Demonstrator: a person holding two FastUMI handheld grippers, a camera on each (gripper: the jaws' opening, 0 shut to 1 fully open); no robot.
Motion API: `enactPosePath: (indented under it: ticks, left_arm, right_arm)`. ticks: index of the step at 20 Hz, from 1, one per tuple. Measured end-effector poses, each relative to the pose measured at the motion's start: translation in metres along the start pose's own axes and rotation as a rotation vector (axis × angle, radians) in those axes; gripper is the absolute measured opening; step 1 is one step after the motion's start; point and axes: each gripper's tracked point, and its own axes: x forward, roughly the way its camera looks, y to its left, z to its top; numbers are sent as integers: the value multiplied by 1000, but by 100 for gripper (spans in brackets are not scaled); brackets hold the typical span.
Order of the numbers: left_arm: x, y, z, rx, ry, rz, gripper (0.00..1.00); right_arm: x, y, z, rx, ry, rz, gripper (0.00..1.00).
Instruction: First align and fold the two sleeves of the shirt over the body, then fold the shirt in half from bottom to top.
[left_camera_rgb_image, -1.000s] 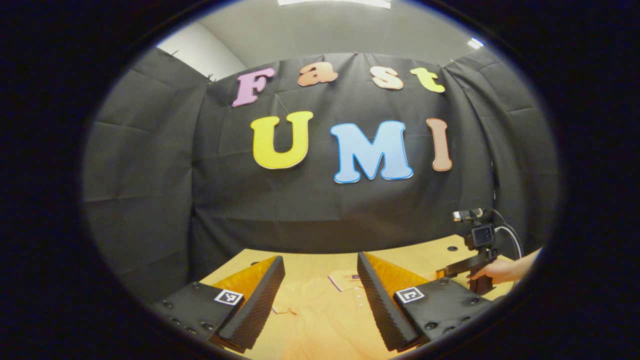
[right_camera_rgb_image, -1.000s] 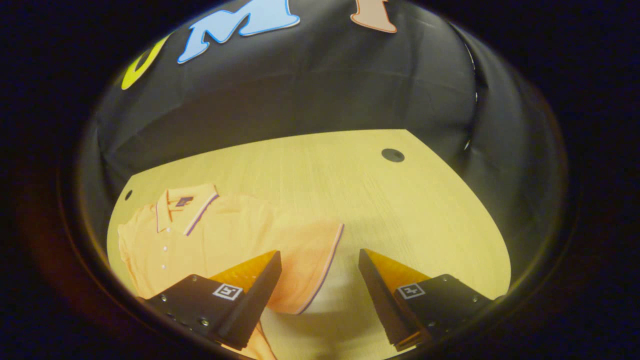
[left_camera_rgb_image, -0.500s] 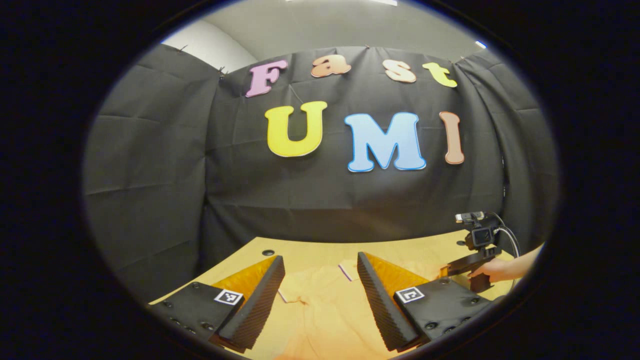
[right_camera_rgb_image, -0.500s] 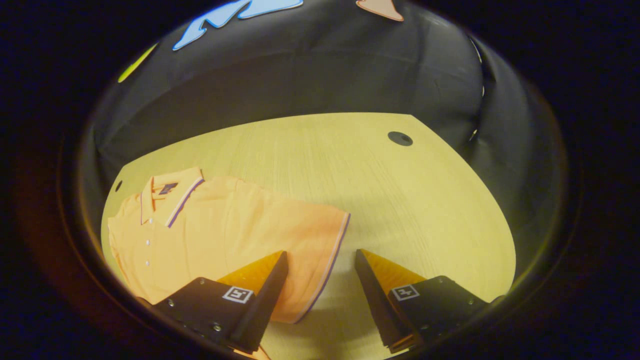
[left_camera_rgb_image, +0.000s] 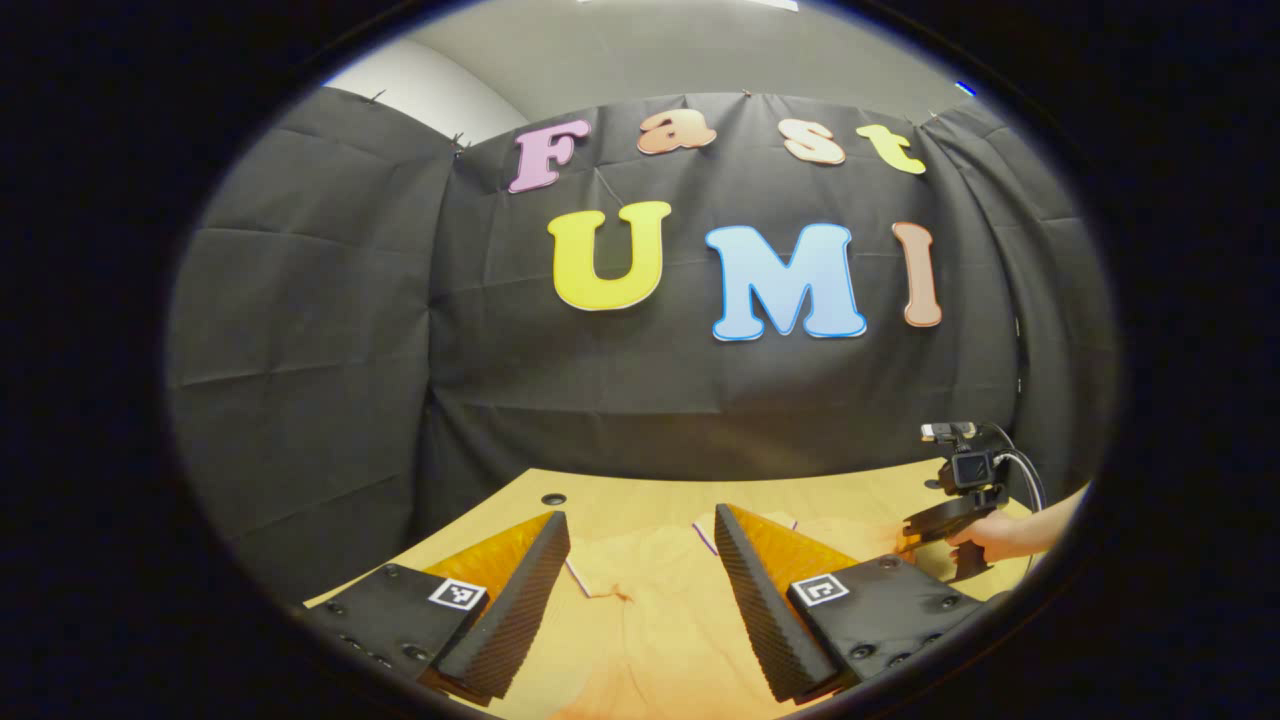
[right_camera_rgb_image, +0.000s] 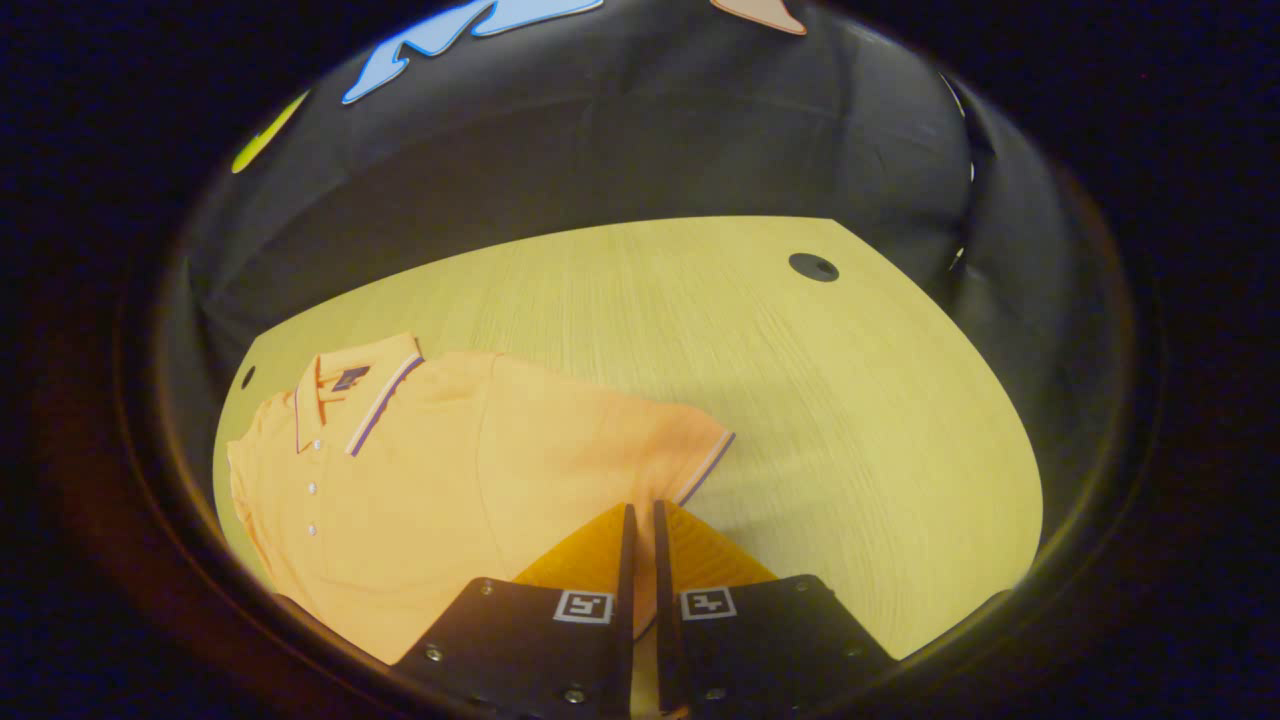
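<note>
One floppy sleeve (right_camera_rgb_image: 640, 455) hem pinched by the right hand-held gripper (right_camera_rgb_image: 640, 520), left hand-held gripper (left_camera_rgb_image: 640, 540) gaping over soft shirt (left_camera_rgb_image: 650, 620).

**What the two views leave unclear**

In the right gripper view, the right gripper (right_camera_rgb_image: 640, 520) has its fingers nearly together over the sleeve (right_camera_rgb_image: 690, 455) edge; whether cloth is pinched between them is probably hidden by the fingers themselves. The shirt (right_camera_rgb_image: 420, 500) runs out of view at lower left. In the left gripper view, the other gripper's tips are hidden behind the near finger (left_camera_rgb_image: 760, 590).
</note>
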Motion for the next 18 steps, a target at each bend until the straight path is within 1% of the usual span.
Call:
enactPosePath:
  ticks: [1,4,6,10,14,16,18]
  left_arm:
    - [-1,3,0,-1,0,6,94]
    - [0,10,1,-5,-4,17,94]
    - [1,11,0,-12,-2,19,94]
    - [5,9,-3,-28,1,14,94]
    - [8,10,-5,-42,6,14,94]
    - [10,12,-8,-47,9,22,94]
    - [11,16,-11,-52,12,32,94]
  right_arm:
    - [-2,0,4,-2,-14,-3,4]
    - [-17,7,19,-13,-73,-3,4]
    - [-30,16,31,-44,-120,4,4]
    - [-60,51,50,-125,-226,47,4]
    - [-73,88,45,-280,-272,76,4]
    - [-71,103,36,-325,-261,90,4]
    - [-68,113,31,-343,-249,97,4]
